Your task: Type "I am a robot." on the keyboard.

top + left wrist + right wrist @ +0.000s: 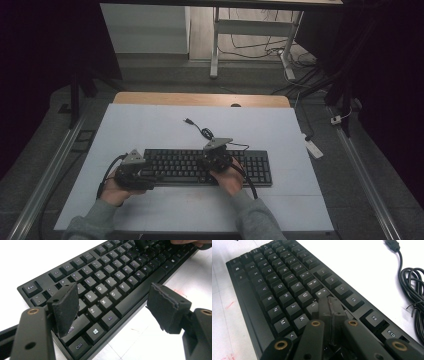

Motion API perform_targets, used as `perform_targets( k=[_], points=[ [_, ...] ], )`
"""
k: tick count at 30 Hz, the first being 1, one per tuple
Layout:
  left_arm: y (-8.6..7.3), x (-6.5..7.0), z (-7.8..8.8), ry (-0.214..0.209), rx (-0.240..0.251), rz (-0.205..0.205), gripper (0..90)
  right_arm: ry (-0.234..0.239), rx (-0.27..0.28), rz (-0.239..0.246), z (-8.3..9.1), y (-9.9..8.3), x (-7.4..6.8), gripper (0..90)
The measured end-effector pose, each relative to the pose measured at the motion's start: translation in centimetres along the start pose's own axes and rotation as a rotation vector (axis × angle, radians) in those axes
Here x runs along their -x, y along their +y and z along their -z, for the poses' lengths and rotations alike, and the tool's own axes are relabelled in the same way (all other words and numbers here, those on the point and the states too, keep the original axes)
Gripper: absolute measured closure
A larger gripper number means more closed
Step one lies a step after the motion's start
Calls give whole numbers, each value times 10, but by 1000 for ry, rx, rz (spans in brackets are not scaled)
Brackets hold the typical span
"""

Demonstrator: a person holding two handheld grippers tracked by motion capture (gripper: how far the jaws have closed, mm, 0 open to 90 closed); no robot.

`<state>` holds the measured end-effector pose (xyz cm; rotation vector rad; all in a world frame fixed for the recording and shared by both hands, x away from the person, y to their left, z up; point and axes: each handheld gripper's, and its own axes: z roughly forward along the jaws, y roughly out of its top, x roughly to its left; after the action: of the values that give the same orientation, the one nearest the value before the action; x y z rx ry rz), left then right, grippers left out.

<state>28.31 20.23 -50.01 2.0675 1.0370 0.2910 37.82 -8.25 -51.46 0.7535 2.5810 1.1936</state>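
Pressing keys looks like the step in hand: the right gripper has its jaws closed flat together, nothing between them, and its joined tip sits down among the keys of the keyboard, in the middle block just right of the U and J keys as the right gripper view shows. Whether the tip is actually pushing a key down or only resting on it cannot be told.

At the left end of the keyboard, the left gripper has its jaws wide apart, one pad over the Shift and Caps area at the left end of the keyboard, the other off the keyboard's front edge over the white table. It appears to straddle the front left corner, probably to steady the board; the pads do not seem to clamp it.

The keyboard itself lies flat, and its loose cable is coiled just behind its back edge, unplugged.

Next, the right tip likely has to lift clear of the keycaps, shift along the row to the wanted key and come straight down, narrow enough to hit one cap without catching its neighbour.
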Motion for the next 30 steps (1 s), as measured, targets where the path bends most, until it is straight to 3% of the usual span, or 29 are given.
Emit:
perform_targets(
  k=[9, 14, 18, 24, 30],
  points=[
    [0, -1, 1, 5, 2, 0, 260, -14, -23, 16, -5, 0, -2, 897],
    [0, -1, 1, 11, 6, 1, 259, -14, 30, 15, 5, 3, -3, 896],
    [0, -1, 1, 17, 11, 2, 259, -8, 38, 16, 16, 1, -2, 887],
    [-1, -3, 1, 31, 9, 15, 261, -24, 69, -5, 40, -10, 1, 694],
    [0, -3, 0, 37, 11, 21, 264, -61, 95, -19, 73, -32, 7, 574]
  ],
)
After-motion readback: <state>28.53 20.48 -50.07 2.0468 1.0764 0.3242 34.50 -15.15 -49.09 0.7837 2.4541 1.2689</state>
